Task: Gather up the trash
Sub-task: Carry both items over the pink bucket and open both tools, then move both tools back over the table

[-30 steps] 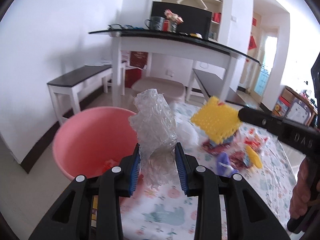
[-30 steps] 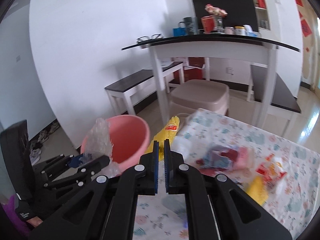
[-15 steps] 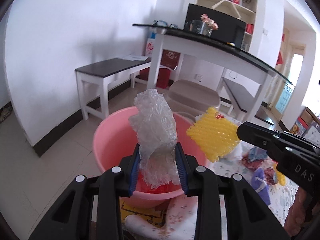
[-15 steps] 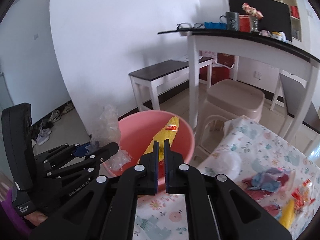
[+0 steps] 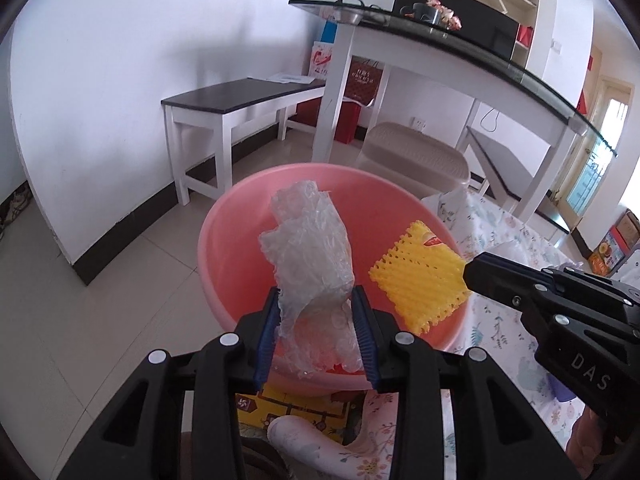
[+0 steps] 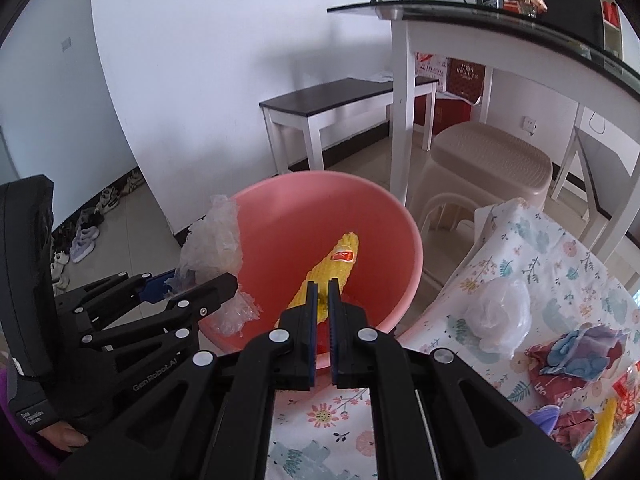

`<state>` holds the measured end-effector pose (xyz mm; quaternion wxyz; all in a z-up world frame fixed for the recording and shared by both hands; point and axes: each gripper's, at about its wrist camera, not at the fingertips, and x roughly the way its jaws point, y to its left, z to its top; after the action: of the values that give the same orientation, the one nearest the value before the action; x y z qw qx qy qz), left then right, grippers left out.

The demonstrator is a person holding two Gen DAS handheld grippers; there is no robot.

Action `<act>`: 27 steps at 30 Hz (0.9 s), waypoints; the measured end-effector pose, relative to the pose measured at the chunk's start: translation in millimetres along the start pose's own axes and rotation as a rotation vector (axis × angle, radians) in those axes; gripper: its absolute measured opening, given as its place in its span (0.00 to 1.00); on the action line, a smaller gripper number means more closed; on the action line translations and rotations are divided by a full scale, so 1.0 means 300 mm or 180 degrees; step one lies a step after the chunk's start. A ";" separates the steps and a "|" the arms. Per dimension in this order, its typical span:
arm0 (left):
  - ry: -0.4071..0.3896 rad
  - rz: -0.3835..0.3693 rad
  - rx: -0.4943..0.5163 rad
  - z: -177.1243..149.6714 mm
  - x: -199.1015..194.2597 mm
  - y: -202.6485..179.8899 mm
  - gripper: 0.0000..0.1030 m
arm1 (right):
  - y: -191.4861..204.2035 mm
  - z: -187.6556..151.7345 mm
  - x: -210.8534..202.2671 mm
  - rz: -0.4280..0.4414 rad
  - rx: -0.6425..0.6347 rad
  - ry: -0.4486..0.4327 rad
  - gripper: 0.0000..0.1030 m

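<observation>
We hold two pieces of trash above the round pink plastic basin (image 5: 224, 240). The crumpled clear bubble-wrap plastic (image 5: 310, 248) sits between the blue pads of the left hand-held gripper (image 5: 316, 336), whose jaws are partly closed around its lower end; the upper part stands free above the basin's interior. We judge this material very light, soft and compressible. It should deform under any pressure, so the bulk near the base is the right place to hold it, as a thin edge could slip or tear.

The yellow foam mesh fruit sleeve (image 5: 420, 276), bearing a small red label, is clamped at one edge by the right hand-held gripper (image 6: 323, 292), whose jaws are almost fully closed on it. In the right wrist view the sleeve projects forward over the basin's pink interior. We judge it equally light, springy and flexible; an edge grip is adequate because the open mesh compresses and gives the pads purchase.

Both items hang over the basin opening, so each should fall inside once let go, though such light pieces may drift or cling to the pads.

Beside the basin stands the table with the floral cloth (image 6: 532, 264), carrying a white plastic bag (image 6: 500, 312) and crumpled red and blue wrappers (image 6: 576, 356) not yet collected.
</observation>
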<state>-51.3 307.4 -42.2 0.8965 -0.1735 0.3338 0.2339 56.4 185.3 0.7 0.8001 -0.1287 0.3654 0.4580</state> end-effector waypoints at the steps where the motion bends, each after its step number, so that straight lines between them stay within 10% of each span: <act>1: 0.0007 0.0014 0.0004 -0.002 0.003 -0.001 0.34 | -0.001 -0.003 0.006 -0.0002 0.0006 0.0016 0.05; 11: -0.0014 0.0099 -0.0062 -0.005 0.007 0.005 0.52 | -0.007 -0.011 0.044 0.0020 0.0012 0.0134 0.05; 27: -0.0092 0.0118 -0.0137 0.001 -0.039 0.024 0.53 | -0.020 -0.014 0.017 0.0087 0.0046 0.0099 0.18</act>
<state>-62.7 310.1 -35.1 0.8928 -0.1833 0.3189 0.2601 61.0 183.0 -6.5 0.7888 -0.1251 0.3829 0.4642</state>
